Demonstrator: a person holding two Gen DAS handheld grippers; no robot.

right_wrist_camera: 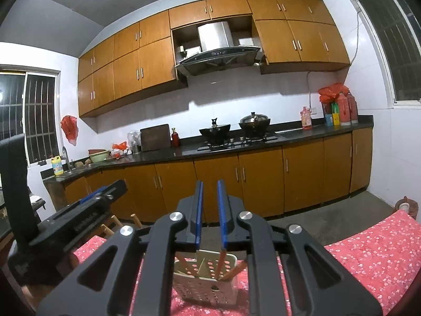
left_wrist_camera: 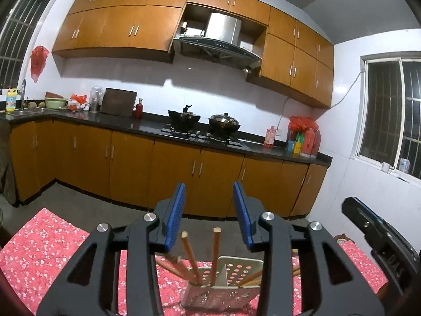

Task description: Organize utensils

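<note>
Both grippers are hovering over the pink floral tablecloth, each looking down past its fingers at the pale perforated plastic utensil holder standing on it.

Left gripper: blue-padded jaws standing moderately apart, nothing between the pads. The brown wooden chopsticks are rising out of the holder just below and slightly ahead of the gap, long axes near upright, one leaning left; their top ends are sitting under the pad line, not touching.

Right gripper: jaws standing narrow, a thin slit showing, empty. The same holder is lying directly beneath it, with chopsticks leaning in the right-hand compartment, tips just under the right pad.

More wooden sticks are lying loose on the cloth beside the holder; count unclear.

Judgement: the left is looking better placed, its gap wide enough to take an upright stick from above.
</note>
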